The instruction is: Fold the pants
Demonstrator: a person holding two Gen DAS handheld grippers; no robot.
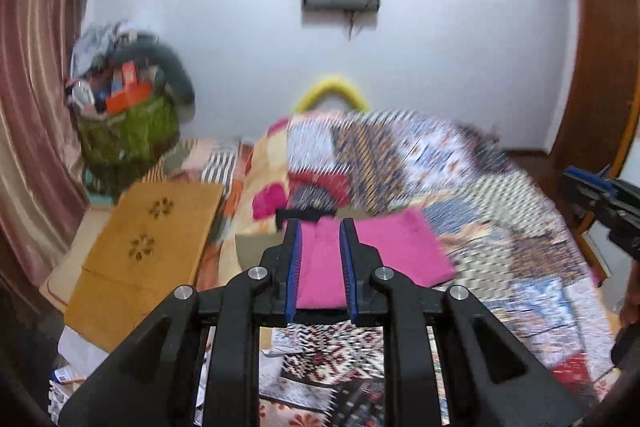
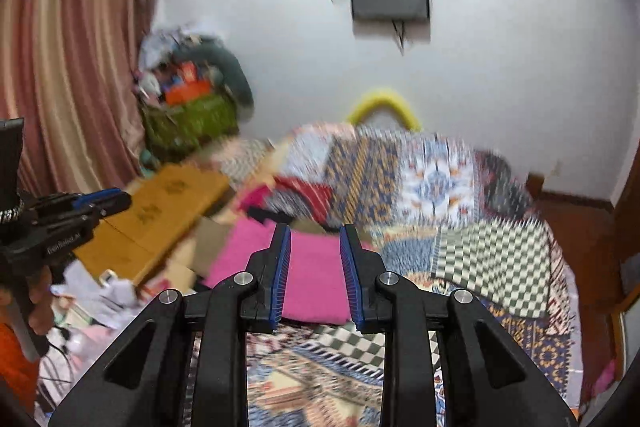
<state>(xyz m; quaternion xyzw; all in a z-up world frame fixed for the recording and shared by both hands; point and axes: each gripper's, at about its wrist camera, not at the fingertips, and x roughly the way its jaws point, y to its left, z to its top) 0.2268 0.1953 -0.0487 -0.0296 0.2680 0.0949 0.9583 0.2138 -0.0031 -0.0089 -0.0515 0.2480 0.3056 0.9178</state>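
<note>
Left wrist view shows the left gripper (image 1: pixel 320 227) slightly parted, holding nothing; the right gripper (image 2: pixel 314 233) likewise. The pink pants (image 1: pixel 372 251) lie folded on the patchwork bedspread (image 1: pixel 500 227) below and ahead of both. Judgement: lift clear without snagging the fold.

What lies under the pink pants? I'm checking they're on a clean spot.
The pink pants lie folded on a patchwork quilt that shows all around them. The patch directly beneath is covered, so its state cannot be seen.
</note>
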